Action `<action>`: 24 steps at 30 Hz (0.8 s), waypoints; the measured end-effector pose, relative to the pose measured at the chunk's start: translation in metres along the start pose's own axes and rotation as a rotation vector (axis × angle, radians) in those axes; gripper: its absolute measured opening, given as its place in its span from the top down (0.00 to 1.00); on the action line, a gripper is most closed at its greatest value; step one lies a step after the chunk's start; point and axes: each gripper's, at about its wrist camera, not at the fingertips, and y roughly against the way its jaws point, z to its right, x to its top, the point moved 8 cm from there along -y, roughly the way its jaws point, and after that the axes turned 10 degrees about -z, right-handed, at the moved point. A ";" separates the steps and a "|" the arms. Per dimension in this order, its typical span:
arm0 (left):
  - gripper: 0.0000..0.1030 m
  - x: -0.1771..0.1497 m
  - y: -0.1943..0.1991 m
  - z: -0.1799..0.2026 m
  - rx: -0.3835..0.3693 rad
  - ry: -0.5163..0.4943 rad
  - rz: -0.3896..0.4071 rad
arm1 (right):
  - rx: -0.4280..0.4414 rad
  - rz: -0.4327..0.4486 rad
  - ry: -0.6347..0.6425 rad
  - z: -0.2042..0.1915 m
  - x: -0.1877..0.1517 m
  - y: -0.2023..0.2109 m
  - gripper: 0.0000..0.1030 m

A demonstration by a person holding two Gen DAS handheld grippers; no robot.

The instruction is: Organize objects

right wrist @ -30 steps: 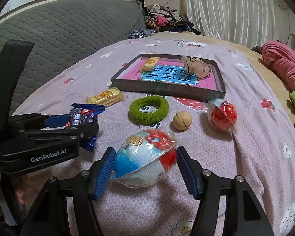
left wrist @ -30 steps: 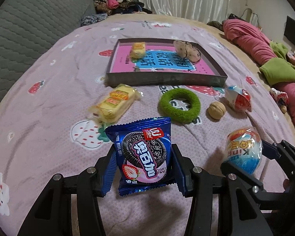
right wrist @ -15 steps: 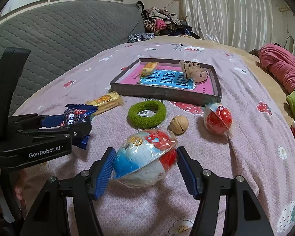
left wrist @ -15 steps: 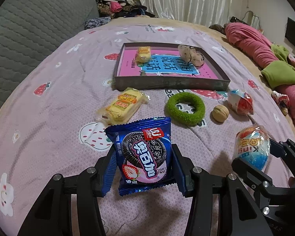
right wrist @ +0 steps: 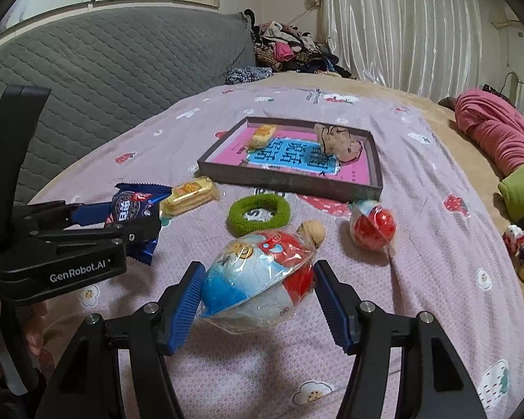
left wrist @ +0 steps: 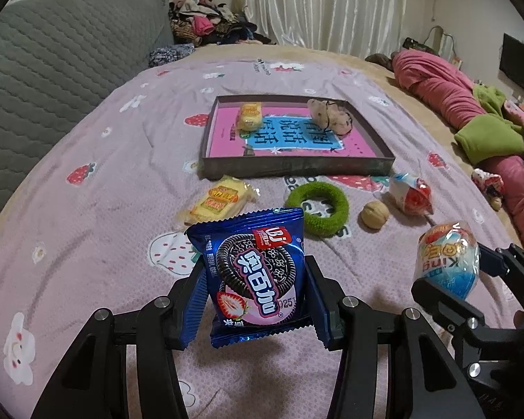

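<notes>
My left gripper [left wrist: 256,300] is shut on a blue cookie packet [left wrist: 258,272], held upright above the bedspread. My right gripper [right wrist: 258,296] is shut on a wrapped blue, white and red toy egg [right wrist: 262,279]; that egg [left wrist: 447,262] also shows at the right of the left wrist view. Ahead lies a shallow dark tray [left wrist: 297,167] with a pink and blue base, holding a yellow snack [left wrist: 249,115] and a small plush toy [left wrist: 332,117]. In front of the tray lie a yellow cake packet [left wrist: 222,200], a green ring [left wrist: 318,207], a walnut [left wrist: 375,214] and a red wrapped egg [left wrist: 410,197].
Everything sits on a bed with a purple strawberry-print cover [left wrist: 104,174]. A grey quilted headboard [left wrist: 52,63] runs along the left. Pink and green bedding [left wrist: 471,111] is piled at the right, clothes [left wrist: 209,31] at the far end. A hand [right wrist: 3,331] holds the left gripper.
Both grippers have risen a little with their loads still held; the tray and loose items now appear lower and farther off in both views.
</notes>
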 end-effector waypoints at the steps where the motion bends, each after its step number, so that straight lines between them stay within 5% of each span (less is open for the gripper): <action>1: 0.48 0.001 0.002 0.001 0.002 -0.002 0.002 | -0.001 0.007 0.000 0.001 0.002 0.004 0.38; 24: 0.48 0.035 0.039 0.010 0.005 -0.028 0.069 | -0.056 0.095 0.007 0.013 0.046 0.048 0.38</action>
